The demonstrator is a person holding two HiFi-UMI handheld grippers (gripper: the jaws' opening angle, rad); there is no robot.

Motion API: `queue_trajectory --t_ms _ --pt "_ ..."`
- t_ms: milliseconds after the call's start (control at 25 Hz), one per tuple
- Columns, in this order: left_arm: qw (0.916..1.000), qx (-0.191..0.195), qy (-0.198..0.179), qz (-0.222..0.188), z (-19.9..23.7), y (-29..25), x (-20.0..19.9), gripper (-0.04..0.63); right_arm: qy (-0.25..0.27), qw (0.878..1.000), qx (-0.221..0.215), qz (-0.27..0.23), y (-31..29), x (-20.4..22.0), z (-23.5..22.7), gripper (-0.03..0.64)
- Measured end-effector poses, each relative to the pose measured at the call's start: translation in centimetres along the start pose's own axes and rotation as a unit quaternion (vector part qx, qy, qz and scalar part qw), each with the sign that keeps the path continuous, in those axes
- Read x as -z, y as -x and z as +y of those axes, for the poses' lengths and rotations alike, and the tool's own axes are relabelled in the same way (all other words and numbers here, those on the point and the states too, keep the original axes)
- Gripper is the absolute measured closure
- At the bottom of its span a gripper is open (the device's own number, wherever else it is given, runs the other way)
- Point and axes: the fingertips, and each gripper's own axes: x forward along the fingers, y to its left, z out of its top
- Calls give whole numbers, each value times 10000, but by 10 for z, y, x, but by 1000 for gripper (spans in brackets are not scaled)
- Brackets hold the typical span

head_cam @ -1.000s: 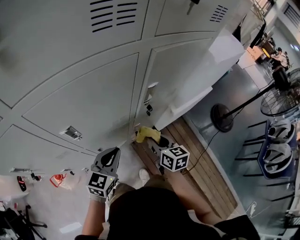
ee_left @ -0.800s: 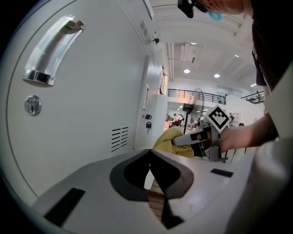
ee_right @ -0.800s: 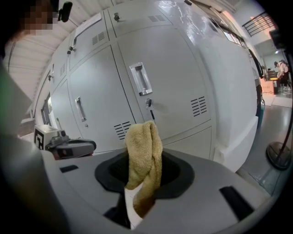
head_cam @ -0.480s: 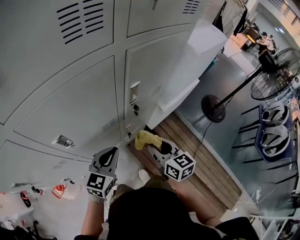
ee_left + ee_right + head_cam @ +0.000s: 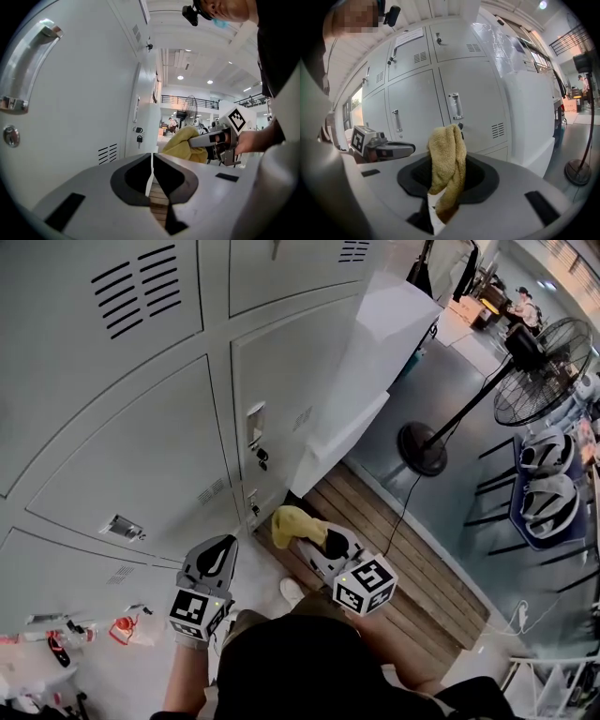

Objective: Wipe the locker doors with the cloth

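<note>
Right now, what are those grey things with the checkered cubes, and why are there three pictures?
A person holds two hand tools called grippers, each with two jaws like tongs. The cubes are part of them. One picture comes from a camera on the person's head, looking down. The other two come from cameras riding on each gripper. The left gripper is shut and holds nothing. The right gripper pinches a yellow cloth. In front stand grey locker doors, which the cloth is for wiping.
</note>
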Motion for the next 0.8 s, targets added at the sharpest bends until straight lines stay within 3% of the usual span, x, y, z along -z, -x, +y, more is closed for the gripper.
queue_trajectory --t_ms 800 --pt "9998 172 -67 -26 -20 -2 -7 588 143 9997 -199 -22 9 8 19 491"
